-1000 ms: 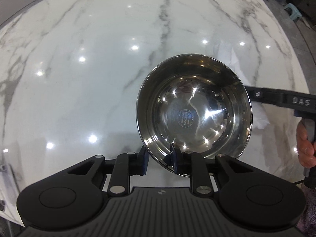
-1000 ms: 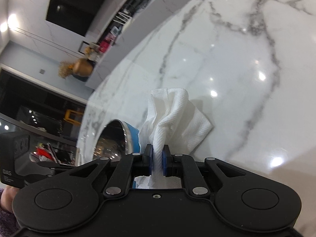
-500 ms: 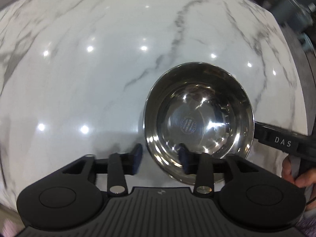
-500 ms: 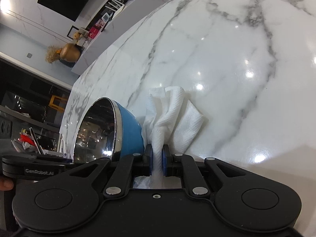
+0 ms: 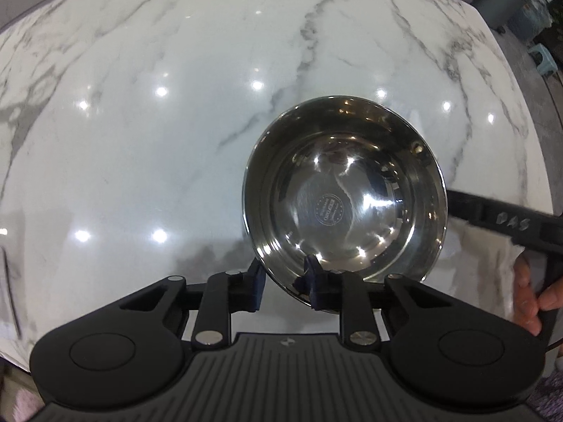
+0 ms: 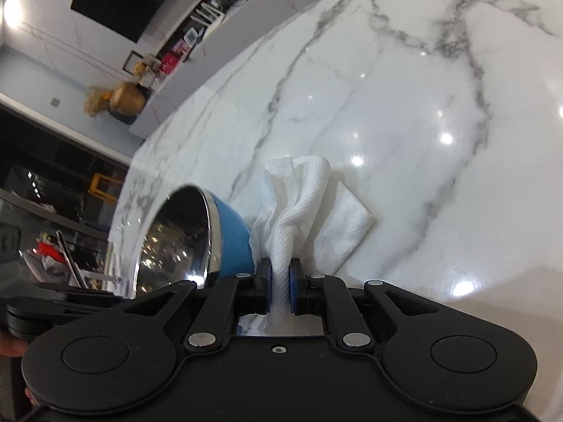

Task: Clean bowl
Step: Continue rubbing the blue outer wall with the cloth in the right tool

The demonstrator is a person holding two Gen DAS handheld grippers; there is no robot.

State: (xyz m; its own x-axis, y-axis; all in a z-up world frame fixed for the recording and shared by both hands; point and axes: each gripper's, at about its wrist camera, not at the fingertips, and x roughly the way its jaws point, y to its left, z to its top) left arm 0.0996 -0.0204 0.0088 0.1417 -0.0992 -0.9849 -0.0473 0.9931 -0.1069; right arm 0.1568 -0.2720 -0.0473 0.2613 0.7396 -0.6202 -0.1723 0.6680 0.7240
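- Left gripper (image 5: 285, 283): jaws just closed, clamping the near rim of the tilted steel bowl (image 5: 345, 193)
- Right gripper (image 6: 280, 290): jaws pinched tight on a white paper towel (image 6: 309, 211) over the marble table (image 6: 404, 123)

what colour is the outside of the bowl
Blue outside, with a shiny steel rim and inside; the bowl shows this best in the right wrist view.

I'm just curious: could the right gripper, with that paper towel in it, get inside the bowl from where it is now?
Probably yes. The bowl, tilted with its mouth open, sits just beside the right gripper, which pinches the paper towel. Only the left gripper, at the near rim, is there.
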